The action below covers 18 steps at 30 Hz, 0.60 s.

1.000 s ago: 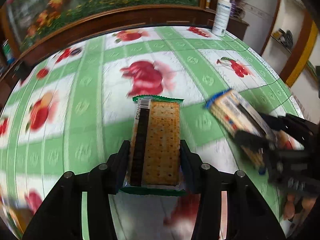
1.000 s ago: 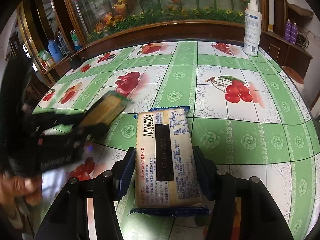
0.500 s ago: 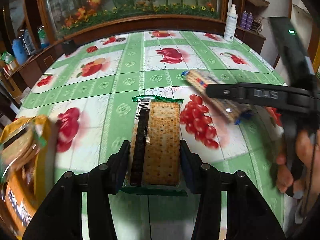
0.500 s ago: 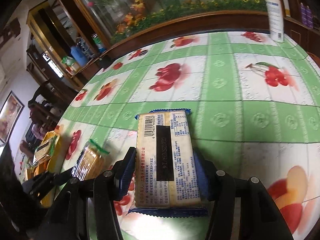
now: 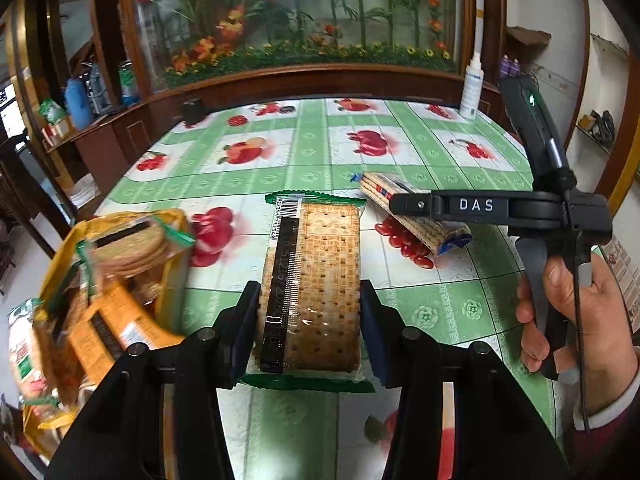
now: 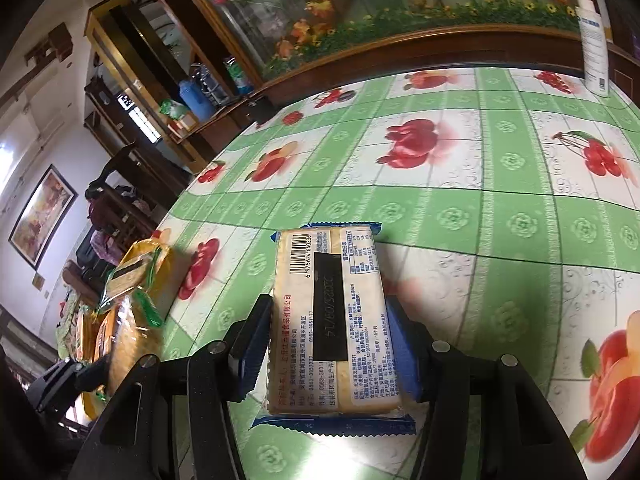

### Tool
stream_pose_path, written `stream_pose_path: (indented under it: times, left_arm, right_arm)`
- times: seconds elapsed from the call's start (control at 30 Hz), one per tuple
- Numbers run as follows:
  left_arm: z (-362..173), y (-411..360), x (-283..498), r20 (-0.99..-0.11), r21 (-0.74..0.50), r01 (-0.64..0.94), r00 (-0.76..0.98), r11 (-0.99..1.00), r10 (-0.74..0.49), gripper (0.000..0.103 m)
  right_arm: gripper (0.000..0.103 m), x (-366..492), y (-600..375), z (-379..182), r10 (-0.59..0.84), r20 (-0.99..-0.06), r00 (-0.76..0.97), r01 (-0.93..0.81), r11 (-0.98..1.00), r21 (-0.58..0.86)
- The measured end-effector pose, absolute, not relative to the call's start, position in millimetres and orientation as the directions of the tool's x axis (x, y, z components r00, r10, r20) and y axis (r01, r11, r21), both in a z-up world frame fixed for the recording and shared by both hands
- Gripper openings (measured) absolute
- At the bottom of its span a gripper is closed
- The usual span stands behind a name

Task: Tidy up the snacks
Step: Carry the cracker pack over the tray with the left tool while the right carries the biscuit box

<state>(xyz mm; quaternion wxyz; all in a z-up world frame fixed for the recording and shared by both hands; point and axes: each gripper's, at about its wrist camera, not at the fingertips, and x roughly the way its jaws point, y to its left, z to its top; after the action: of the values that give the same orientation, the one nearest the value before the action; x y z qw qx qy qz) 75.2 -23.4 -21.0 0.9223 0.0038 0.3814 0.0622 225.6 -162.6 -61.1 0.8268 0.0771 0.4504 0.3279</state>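
Note:
My left gripper is shut on a green-edged cracker pack and holds it above the table. My right gripper is shut on a blue-edged cracker pack, label side up. In the left wrist view the right gripper's body and that pack show to the right. A yellow snack bag holding several cracker packs sits at the left table edge. It also shows in the right wrist view.
The table wears a green-and-white fruit-print cloth. A white spray bottle stands at the far right edge. A small dark object sits at the far left edge. A wooden-framed flower display backs the table.
Both grippers, each with its pack, have swung left and back from the table's middle. The yellow snack bag has come into both views.

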Motion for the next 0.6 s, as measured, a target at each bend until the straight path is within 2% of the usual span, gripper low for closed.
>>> stream_pose_path:
  times: [0.4,0.6]
  left_arm:
    - [-5,20,23,-0.665,0.020,-0.202,0.729,0.979,0.164,0.046]
    - [-7,36,2,-0.660,-0.005,-0.237,0.731,0.972,0.175,0.046]
  right_arm:
    - [0.056,180,-133,-26,0.681,-0.618,0.393,-0.574,0.706,0.414]
    - [0.056,145,-123,-15,0.738,-0.572,0.358,-0.611,0.648,0.453]
